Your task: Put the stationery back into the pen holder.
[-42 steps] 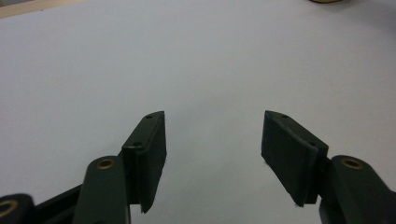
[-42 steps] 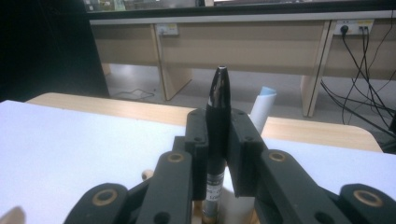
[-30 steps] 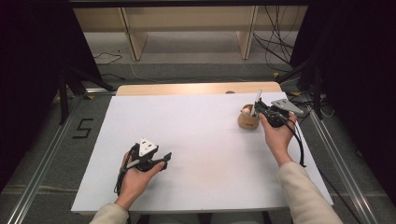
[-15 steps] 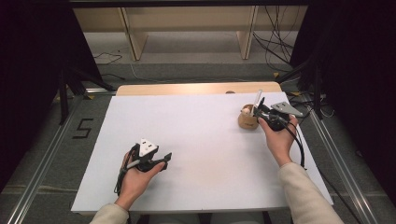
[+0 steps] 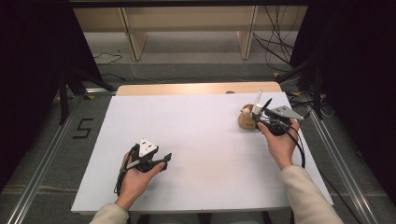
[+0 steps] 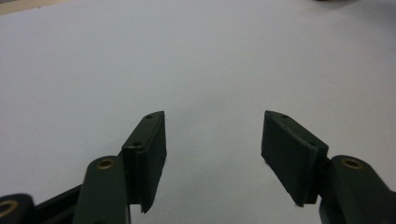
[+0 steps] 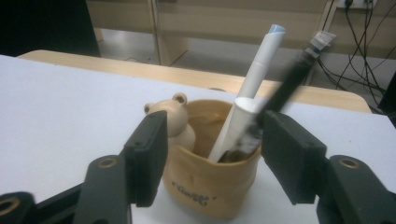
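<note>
The cup (image 7: 210, 179), a small tan holder with a bear figure (image 7: 175, 119) on its rim, sits near the two o'clock corner of the table (image 5: 196, 140), and in it lean a white pen (image 7: 254, 88) and a black pen (image 7: 292, 79), both tilted toward one o'clock in the right gripper view. My right gripper (image 5: 261, 112) hangs right over the cup, and its jaws have just been opening; they now stand wide, one on each side of the cup's mouth, with no pad pressing on anything that I can see. The black pen looks blurred, so I judge it may not have settled. The risk I see is a jaw catching a leaning pen or the cup's soft wall as I pull away, which would tip the light cup and spill both pens toward the table's edge. My left gripper (image 5: 161, 161) rests at seven o'clock, jaws wide and empty, well apart from all this.
</note>
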`<control>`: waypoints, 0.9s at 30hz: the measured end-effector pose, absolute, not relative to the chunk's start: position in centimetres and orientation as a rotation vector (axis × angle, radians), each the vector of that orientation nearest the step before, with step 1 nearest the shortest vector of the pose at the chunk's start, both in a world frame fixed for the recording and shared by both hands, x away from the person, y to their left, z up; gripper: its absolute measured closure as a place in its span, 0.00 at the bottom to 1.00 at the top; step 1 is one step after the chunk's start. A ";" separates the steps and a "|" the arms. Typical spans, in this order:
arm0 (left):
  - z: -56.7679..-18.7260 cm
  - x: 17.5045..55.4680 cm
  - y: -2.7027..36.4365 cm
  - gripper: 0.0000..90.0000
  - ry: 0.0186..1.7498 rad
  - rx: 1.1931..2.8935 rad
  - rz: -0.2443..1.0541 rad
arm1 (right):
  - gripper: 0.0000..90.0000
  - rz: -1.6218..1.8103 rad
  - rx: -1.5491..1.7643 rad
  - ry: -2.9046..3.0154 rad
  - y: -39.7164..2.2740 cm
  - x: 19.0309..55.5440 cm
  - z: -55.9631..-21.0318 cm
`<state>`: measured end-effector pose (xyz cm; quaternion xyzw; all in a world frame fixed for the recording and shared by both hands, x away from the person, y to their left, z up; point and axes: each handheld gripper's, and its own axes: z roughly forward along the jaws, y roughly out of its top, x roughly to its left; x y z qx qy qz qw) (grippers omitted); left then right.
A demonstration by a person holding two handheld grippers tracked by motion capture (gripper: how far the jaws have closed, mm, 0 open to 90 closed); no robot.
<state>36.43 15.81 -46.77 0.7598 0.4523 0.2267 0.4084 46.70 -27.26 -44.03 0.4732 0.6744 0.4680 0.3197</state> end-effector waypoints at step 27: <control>-46.9 35.8 16.0 0.44 1.139 1.922 0.554 | 0.38 1.250 1.231 1.908 -27.5 43.7 -45.2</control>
